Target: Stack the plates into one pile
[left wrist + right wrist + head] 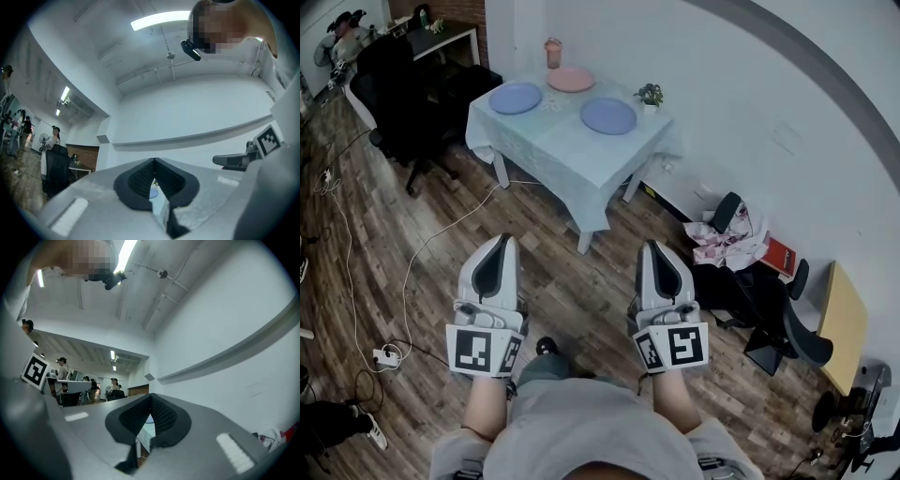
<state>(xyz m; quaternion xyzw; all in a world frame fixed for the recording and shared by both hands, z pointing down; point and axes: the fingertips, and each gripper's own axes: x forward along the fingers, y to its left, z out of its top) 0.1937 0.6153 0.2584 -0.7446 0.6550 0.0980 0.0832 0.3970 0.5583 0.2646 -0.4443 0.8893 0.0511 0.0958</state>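
Blue plates two: left blue plate [516, 97], right blue plate [608, 115]; one pink plate [571, 79]; all apart on surface [553, 150]. One pink cup [553, 52], one potted plant [651, 94]. One black chair [398, 84] beside. Closed, empty: left tongs [502, 242], right tongs [655, 247], over wood floor [581, 292], well apart from surface.

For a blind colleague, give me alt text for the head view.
Three unstacked plates lie apart on a small cloth-covered table: a left blue plate, a right blue plate and a pink plate behind them. Nearer, the person holds the left gripper and right gripper, both shut and empty, aimed toward the table.
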